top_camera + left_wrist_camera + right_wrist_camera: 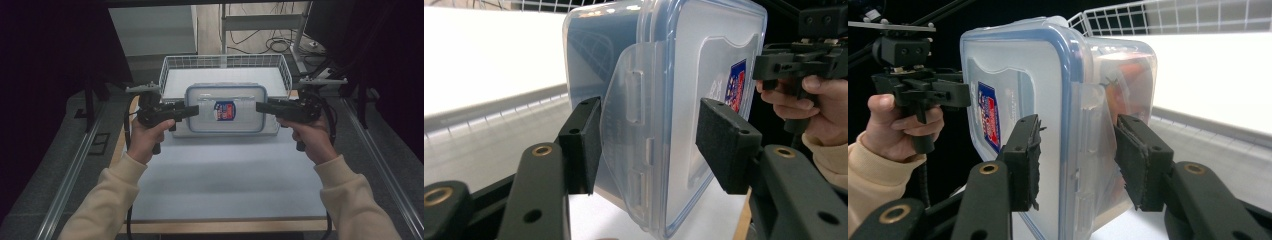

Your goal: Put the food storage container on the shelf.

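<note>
The person's two hands are holding the left gripper (192, 111) and right gripper (261, 107) at opposite short ends of a clear lidded storage container (226, 108), each clamped on a side latch, carrying it above the desk's (220, 175) far edge, just before the white wire basket (175, 64).

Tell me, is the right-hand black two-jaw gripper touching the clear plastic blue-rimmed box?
Touching. The right gripper view shows both foam pads of the right gripper pressed against the clear plastic blue-rimmed box, on lid and base.
</note>
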### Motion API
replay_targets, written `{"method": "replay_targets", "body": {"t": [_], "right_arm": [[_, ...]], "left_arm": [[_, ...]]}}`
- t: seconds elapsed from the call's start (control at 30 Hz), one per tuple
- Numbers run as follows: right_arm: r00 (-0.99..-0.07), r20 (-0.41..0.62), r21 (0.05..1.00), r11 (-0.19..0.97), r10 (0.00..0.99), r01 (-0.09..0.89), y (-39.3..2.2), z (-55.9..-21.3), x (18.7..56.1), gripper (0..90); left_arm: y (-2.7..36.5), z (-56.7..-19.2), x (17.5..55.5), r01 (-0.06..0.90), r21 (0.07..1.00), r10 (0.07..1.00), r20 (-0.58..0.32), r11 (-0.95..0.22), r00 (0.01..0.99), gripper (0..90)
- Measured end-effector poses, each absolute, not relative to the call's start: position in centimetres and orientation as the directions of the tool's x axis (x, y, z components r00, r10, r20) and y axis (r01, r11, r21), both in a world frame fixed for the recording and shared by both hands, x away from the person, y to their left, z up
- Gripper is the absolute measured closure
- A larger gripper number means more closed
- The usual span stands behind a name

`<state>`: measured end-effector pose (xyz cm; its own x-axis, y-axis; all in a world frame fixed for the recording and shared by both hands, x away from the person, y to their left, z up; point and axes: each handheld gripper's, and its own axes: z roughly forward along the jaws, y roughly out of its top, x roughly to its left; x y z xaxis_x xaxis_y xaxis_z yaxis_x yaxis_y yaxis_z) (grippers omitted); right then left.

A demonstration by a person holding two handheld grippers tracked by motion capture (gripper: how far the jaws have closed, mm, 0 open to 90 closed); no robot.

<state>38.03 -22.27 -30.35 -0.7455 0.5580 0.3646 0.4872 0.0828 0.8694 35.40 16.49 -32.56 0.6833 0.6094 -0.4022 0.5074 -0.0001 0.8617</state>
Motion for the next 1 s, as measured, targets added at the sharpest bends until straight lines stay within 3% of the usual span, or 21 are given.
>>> {"method": "replay_targets", "body": {"t": [1.0], "right_arm": [[-0.705,0.418,0.843,0.044,0.573,0.536,-21.6,-28.1,45.7,53.5]], "left_arm": [[17.0,-30.1,43.3,0.545,0.838,0.619,-0.434,0.011,0.655,44.5]]}}
